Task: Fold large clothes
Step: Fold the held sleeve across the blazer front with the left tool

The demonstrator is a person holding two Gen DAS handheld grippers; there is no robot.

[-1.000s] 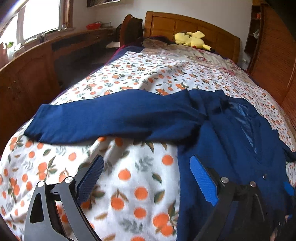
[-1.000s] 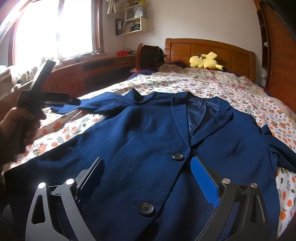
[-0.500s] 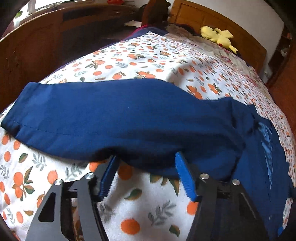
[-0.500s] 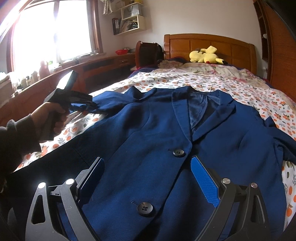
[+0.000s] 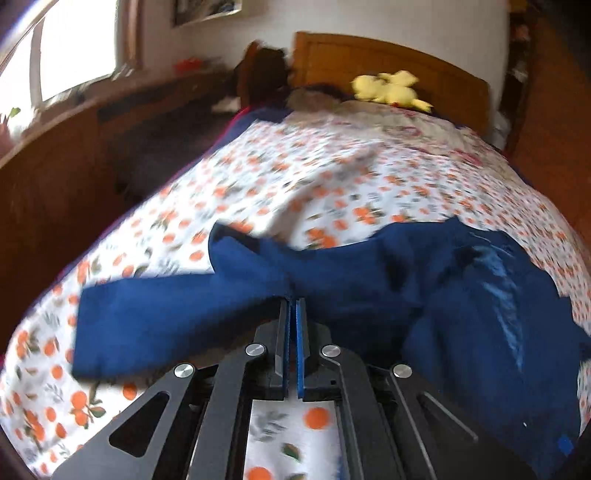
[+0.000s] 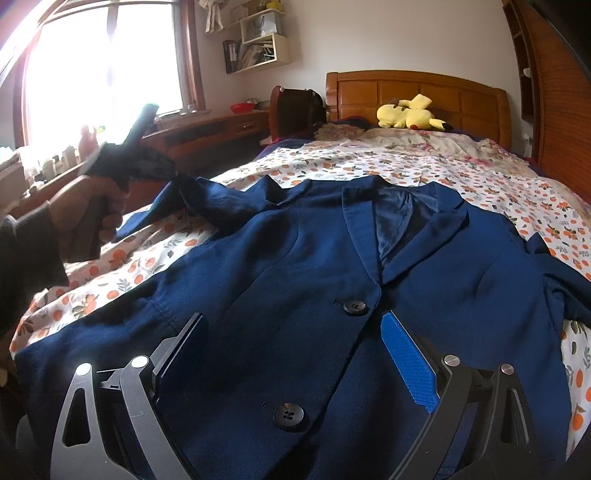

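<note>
Bedroom. Bed under orange-print sheet fills scene. Wooden headboard far, against white wall. Yellow plush by headboard. Bright window left, daylight blown out. Long wooden counter beneath it. Shelves on far wall. Dark chair left of headboard. Wooden wardrobe right.

The left gripper has its jaws pressed together, pinching a blue sleeve at its 12 o'clock. In the right wrist view, the person's left hand grips its handle at 10 o'clock, raised. The right gripper hangs with jaws spread wide, holding nothing.
</note>
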